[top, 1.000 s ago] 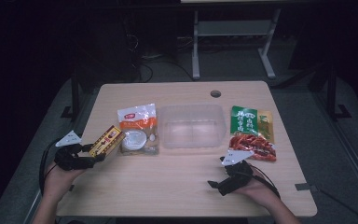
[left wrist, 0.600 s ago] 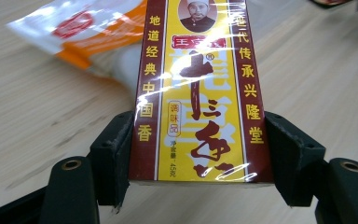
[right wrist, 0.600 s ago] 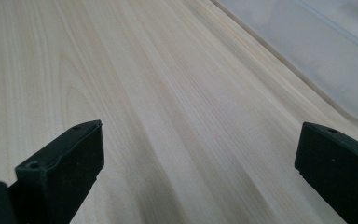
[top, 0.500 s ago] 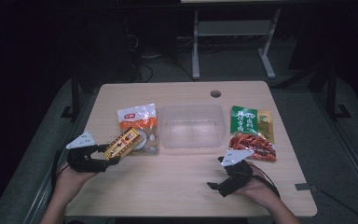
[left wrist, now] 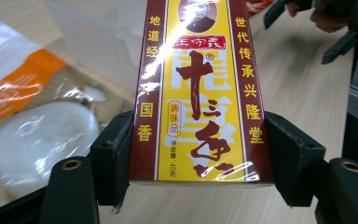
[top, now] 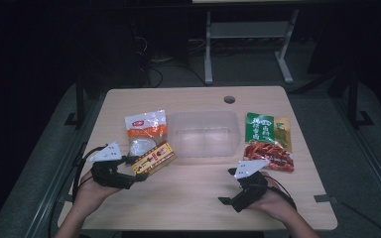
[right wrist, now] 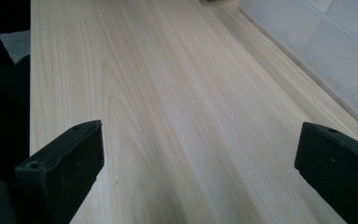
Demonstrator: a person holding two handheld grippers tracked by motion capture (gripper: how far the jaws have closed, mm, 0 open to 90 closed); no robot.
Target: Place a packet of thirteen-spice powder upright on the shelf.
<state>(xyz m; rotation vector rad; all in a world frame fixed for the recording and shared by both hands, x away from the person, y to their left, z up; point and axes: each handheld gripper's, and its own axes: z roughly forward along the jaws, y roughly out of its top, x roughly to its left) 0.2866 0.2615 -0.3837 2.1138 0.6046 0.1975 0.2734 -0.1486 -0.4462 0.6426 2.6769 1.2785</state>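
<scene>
Left gripper view: my left claw [left wrist: 193,158] is clamped across the short width of a yellow-and-maroon seasoning box [left wrist: 198,88], pads pressing on both long maroon sides, its long axis running straight out from the jaws. In the high view the box [top: 154,157] is carried low over the tabletop [top: 188,198], just beside the clear plastic container [top: 204,133], which lies up and to the right of the left claw [top: 129,171]. The white-and-orange snack bag [top: 145,130] sits just behind it. My right claw [top: 238,196] rests near the front edge, jaws apart and holding nothing. Judgement: the left hand is nearer and delivers into the container.
</scene>
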